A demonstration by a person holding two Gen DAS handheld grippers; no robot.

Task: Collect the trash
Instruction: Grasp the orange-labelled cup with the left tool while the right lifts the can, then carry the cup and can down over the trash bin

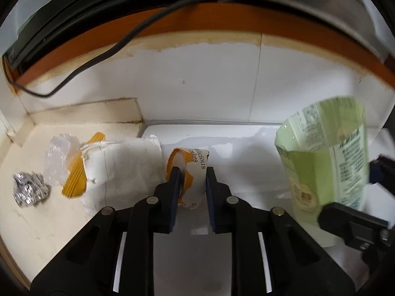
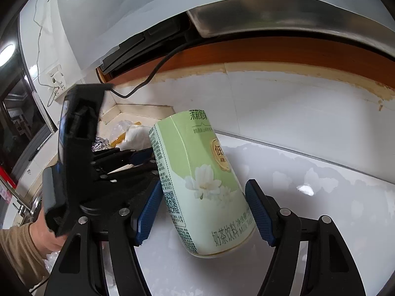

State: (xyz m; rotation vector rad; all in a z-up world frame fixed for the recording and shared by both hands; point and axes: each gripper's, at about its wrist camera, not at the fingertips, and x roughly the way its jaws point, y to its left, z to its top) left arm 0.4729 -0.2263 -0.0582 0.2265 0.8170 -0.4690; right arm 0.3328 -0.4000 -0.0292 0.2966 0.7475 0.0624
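An orange-and-white cake wrapper lies on the white counter, and my left gripper has its pads pressing on it from both sides. A pale green milk tea cup with a white flower print hangs tilted over the counter, and my right gripper is shut on its sides. The left wrist view shows the same cup blurred at the right. To the left lie a white crumpled bag over a yellow piece, clear plastic film and a foil ball.
A tiled wall closes the back, with a black cable hanging down it. A cream ledge fills the left corner. In the right wrist view a person's hand holds the left gripper, and a wall socket sits at far left.
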